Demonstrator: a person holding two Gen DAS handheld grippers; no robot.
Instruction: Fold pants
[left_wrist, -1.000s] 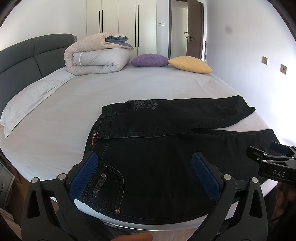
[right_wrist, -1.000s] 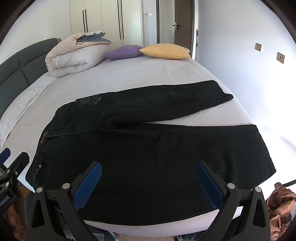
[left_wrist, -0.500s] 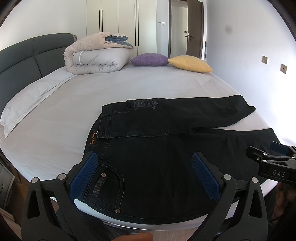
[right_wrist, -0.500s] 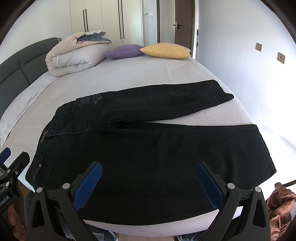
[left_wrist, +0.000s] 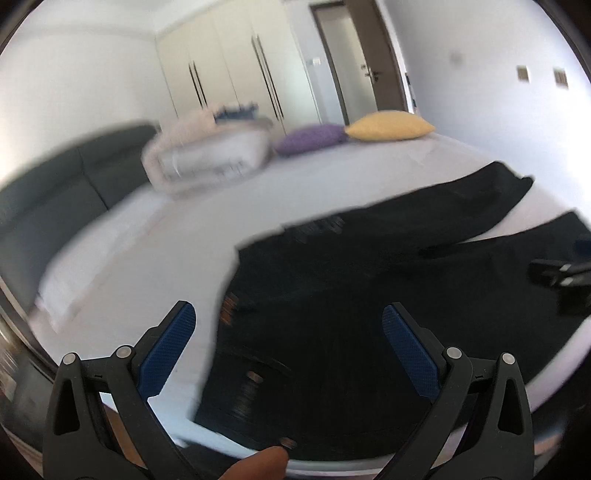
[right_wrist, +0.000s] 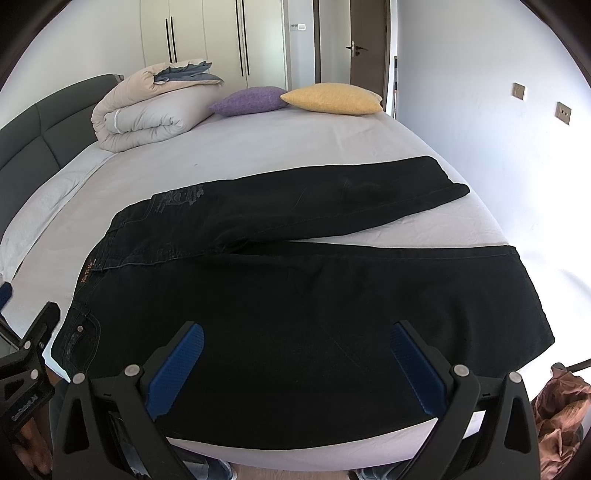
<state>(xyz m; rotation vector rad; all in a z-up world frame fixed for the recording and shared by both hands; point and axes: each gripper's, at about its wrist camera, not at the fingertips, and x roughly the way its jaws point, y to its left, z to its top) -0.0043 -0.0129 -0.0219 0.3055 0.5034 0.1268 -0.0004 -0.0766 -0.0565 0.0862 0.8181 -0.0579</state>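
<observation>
At the left, the left wrist view is now smeared with motion blur and tilted, where half a second ago it was sharp and level; the left tongs (left_wrist: 284, 350) have evidently been swung leftward, toward the waistband end of the pants (right_wrist: 295, 295). Their blue pads are spread wide and nothing is held between them. In that view one pad now stands over bare sheet beside the waistband, the other over dark denim (the exact spot on the cloth cannot be read through the blur).

The pants lie flat on the bed (right_wrist: 258, 147), waistband to the left, legs running right, the far leg angled away from the near one so that a wedge of sheet shows between them. No fold has yet been made, and the cloth lies as it did a second ago.

Further right, the right tongs (right_wrist: 295, 365) are held steady above the near leg, spread open and empty, their view unchanged.

The shift is judged to be the start of a reach for the waistband, probably so that one leg can be laid over the other. A firm pinch on the thick denim edge will be needed.

At the far side, a rolled duvet (right_wrist: 147, 110) and two cushions are left well apart from the work.
</observation>
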